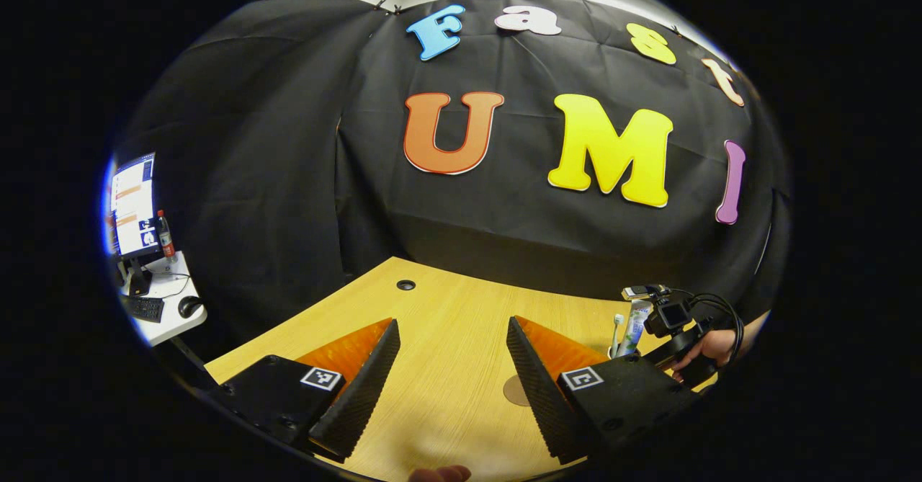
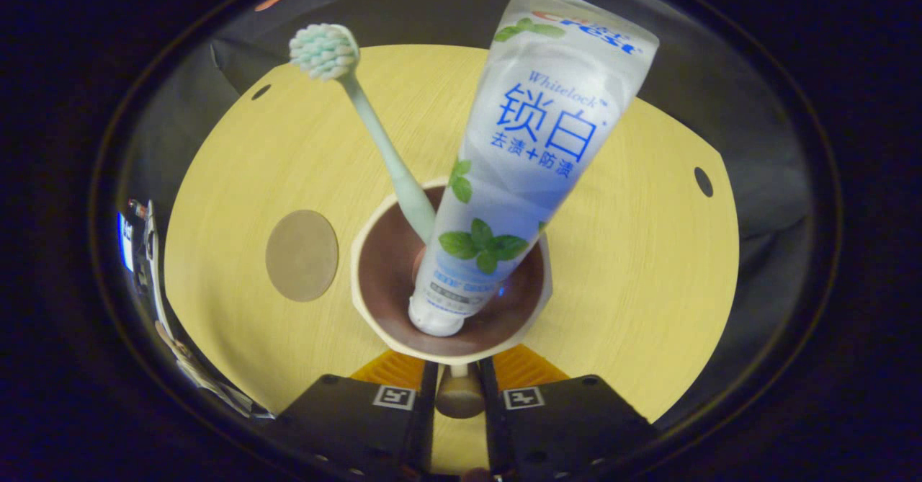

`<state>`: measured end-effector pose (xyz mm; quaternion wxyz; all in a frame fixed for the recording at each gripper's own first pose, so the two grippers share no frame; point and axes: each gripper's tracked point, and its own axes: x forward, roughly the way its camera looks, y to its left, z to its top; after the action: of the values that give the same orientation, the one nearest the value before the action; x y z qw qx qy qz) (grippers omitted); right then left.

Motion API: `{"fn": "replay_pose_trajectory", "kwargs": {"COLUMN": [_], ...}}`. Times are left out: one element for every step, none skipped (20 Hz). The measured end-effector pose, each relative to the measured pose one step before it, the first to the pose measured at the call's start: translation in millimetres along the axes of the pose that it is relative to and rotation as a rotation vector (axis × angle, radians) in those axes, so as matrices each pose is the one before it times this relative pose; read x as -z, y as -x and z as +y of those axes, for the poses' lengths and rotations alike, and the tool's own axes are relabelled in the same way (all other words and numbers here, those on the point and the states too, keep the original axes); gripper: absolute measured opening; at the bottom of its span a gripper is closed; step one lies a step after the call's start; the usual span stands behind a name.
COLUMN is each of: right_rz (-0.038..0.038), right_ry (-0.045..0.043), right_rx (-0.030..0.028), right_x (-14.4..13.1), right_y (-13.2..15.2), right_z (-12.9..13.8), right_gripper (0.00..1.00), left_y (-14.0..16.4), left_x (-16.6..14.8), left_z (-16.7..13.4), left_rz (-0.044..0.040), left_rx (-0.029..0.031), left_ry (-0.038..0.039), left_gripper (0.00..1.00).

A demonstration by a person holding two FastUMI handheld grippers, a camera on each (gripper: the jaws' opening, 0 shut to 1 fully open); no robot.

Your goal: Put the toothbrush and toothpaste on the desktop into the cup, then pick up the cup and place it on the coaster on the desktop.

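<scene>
The toothbrush (image 2: 374, 129) and the toothpaste (image 2: 526, 165) already stand in the cup (image 2: 374, 309), so the step in hand appears to be carrying the cup to the coaster (image 2: 302, 255).

In the right gripper view, the right gripper (image 2: 459, 388) has its fingers drawn narrow on the cup's handle (image 2: 459, 394), which sits pinched between them below the rim. The coaster lies just beside the cup on the desktop (image 2: 634, 273). The next move likely calls for a level lift and a short sideways carry, since the tall tube leans against the rim and could tip.

The cup is faceted, pale outside and glossy brown within; the tube is smooth plastic; the brush is slim with a soft bristle head; the coaster is a flat matte disc.

The left gripper (image 1: 452, 374) hangs wide open over bare wood-grain desktop, holding nothing.
</scene>
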<state>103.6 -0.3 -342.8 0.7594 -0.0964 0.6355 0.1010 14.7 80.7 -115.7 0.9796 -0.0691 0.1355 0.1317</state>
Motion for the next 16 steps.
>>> {"fn": "replay_pose_trajectory", "kwargs": {"right_rz": [0.00011,0.00299,0.00384,-0.00139,-0.00277,-0.00375,-0.00358,-0.00226,-0.00373,-0.00887,-0.01289,-0.00965,-0.0063,-0.00505,-0.00609,-0.0044], "right_ry": [-0.00244,-0.00147,-0.00332,-0.00181,0.00406,0.00458,0.0028,-0.00018,0.00265,0.00224,0.0083,0.00611,0.00541,0.00361,0.00541,0.00887], "right_rx": [0.00356,0.00395,0.00479,0.00114,-0.00159,0.00132,0.0,0.00031,0.00018,0.00294,0.00572,0.00182,0.00034,-0.0042,-0.00629,-0.00764], "right_x": [0.22,-1.44,-0.28,1.32,-0.23,-0.14,0.13,-0.03,-0.54,-1.22,-2.6,-0.34,0.14,-0.54,-0.81,-0.14], "right_y": [-0.96,1.43,0.62,-1.95,-0.26,1.47,0.04,-1.71,0.78,-0.09,0.32,-1.37,-1.65,-0.03,-0.96,-0.74], "right_z": [0.4,-0.59,-0.48,0.97,0.95,0.43,-0.42,-0.61,0.09,-0.69,-0.91,0.17,-0.83,0.04,0.63,-1.18], "right_gripper": [0.28,0.28,0.27,0.25,0.24,0.22,0.19,0.19,0.18,0.18,0.18,0.18,0.17,0.17,0.17,0.17], "left_y": [1.26,2.0,0.44,0.44,-0.1,-0.32,0.37,-0.29,0.72,1.6,2.11,1.48,1.84,2.71,1.01,-0.36], "left_x": [0.95,-1.01,0.01,-0.34,0.7,0.25,0.59,0.64,0.48,0.55,1.09,0.97,0.36,-0.78,-0.56,0.45], "left_z": [1.37,2.24,1.74,1.78,1.77,2.38,1.8,0.92,1.6,3.58,2.42,3.78,4.1,3.63,2.22,3.46], "left_rz": [0.00342,0.00337,0.00258,0.00268,0.00117,-0.00121,0.0005,0.0003,0.00164,0.00099,0.00128,0.00082,-0.00078,-0.00418,-0.00207,-0.00001], "left_rx": [-0.00094,-0.00052,0.00009,-0.00023,-0.00125,-0.0016,-0.00081,-0.00174,-0.00208,-0.00255,-0.00232,-0.00269,-0.0049,-0.00317,0.00143,-0.00398], "left_ry": [0.00034,0.00146,0.00321,0.00116,-0.00166,-0.00177,-0.00146,-0.00095,-0.00172,-0.00124,0.00008,0.00337,0.00355,0.00411,0.00368,-0.00094], "left_gripper": [0.95,0.95,0.95,0.95,0.95,0.95,0.95,0.95,0.95,0.95,0.95,0.95,0.95,0.95,0.95,0.95]}}
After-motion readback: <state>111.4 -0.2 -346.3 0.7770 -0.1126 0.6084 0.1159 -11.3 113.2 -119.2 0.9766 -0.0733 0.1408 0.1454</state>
